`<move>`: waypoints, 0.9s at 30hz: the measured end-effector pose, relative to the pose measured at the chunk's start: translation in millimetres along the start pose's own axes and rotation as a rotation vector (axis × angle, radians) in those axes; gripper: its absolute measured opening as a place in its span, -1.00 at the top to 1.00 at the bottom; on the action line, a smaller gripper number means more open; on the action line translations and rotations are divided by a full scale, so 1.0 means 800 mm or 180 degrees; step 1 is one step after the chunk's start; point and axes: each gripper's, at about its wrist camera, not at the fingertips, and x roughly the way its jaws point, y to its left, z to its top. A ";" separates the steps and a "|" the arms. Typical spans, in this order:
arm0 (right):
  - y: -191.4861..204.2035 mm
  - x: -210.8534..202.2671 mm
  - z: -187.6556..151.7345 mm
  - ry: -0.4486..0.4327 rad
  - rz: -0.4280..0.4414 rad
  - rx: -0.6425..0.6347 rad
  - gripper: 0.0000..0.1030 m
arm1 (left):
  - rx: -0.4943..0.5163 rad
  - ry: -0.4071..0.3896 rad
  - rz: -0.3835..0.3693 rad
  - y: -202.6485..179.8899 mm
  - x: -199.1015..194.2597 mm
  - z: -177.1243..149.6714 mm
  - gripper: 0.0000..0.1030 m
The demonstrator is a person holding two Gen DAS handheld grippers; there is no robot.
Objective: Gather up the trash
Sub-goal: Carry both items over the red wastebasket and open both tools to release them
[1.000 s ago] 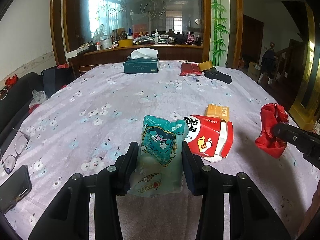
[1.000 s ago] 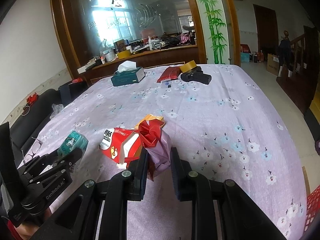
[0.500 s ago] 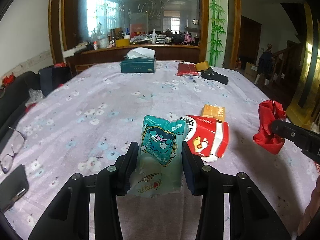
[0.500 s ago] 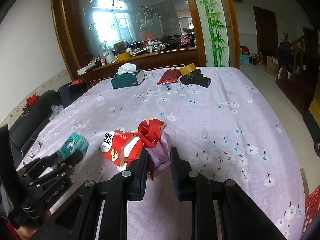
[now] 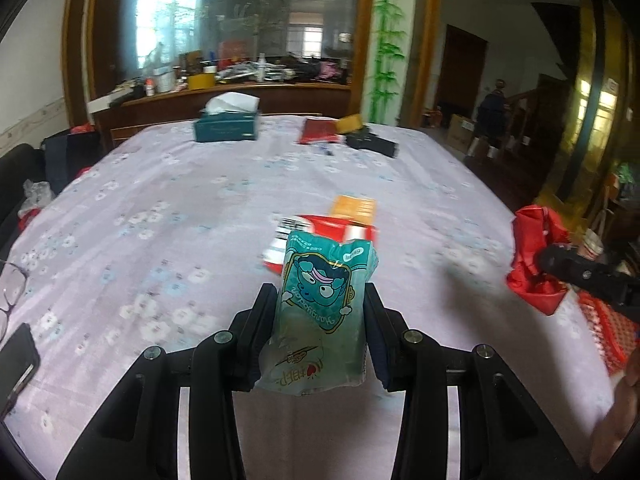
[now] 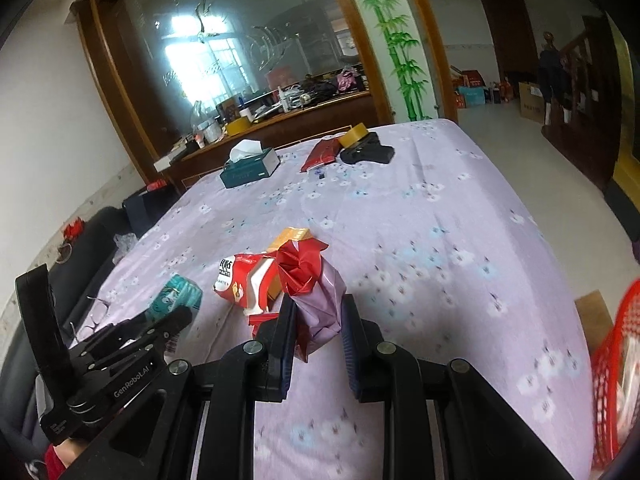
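My left gripper (image 5: 320,300) is shut on a teal snack packet (image 5: 320,312) with a cartoon face, held upright above the lilac flowered tablecloth (image 5: 160,220). My right gripper (image 6: 318,308) is shut on a crumpled red and lilac wrapper (image 6: 316,288); in the left wrist view that wrapper (image 5: 536,256) hangs at the right edge. A red and white packet (image 6: 244,280) and an orange box (image 6: 290,236) lie on the cloth behind both held items. The left gripper (image 6: 176,316) with the teal packet (image 6: 176,296) shows at the lower left of the right wrist view.
A red mesh basket (image 6: 612,368) stands past the table's right edge. At the far end lie a green tissue box (image 5: 226,126), a red pouch (image 5: 318,130), a tape roll (image 5: 348,122) and a black case (image 5: 372,144). Glasses (image 5: 10,284) and a phone (image 5: 14,364) lie at left.
Both grippers have swung to the right and risen slightly with their items still held. The red mesh basket has come into the right wrist view, and the view there has rolled.
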 end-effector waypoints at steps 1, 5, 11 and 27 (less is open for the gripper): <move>-0.005 -0.008 -0.004 -0.0012 0.0005 0.0027 0.56 | 0.0031 0.0020 -0.0070 -0.011 -0.005 -0.001 0.21; -0.022 -0.040 -0.015 -0.0086 0.0006 0.0103 0.56 | 0.0160 0.0066 -0.0261 -0.050 -0.018 -0.003 0.21; -0.083 -0.106 -0.028 -0.0283 -0.0105 0.0386 0.55 | 0.0417 0.0132 -0.0675 -0.135 -0.036 -0.005 0.21; -0.273 -0.265 -0.052 -0.0823 -0.1096 0.1057 0.54 | 0.0886 0.0480 -0.1768 -0.375 -0.043 -0.006 0.20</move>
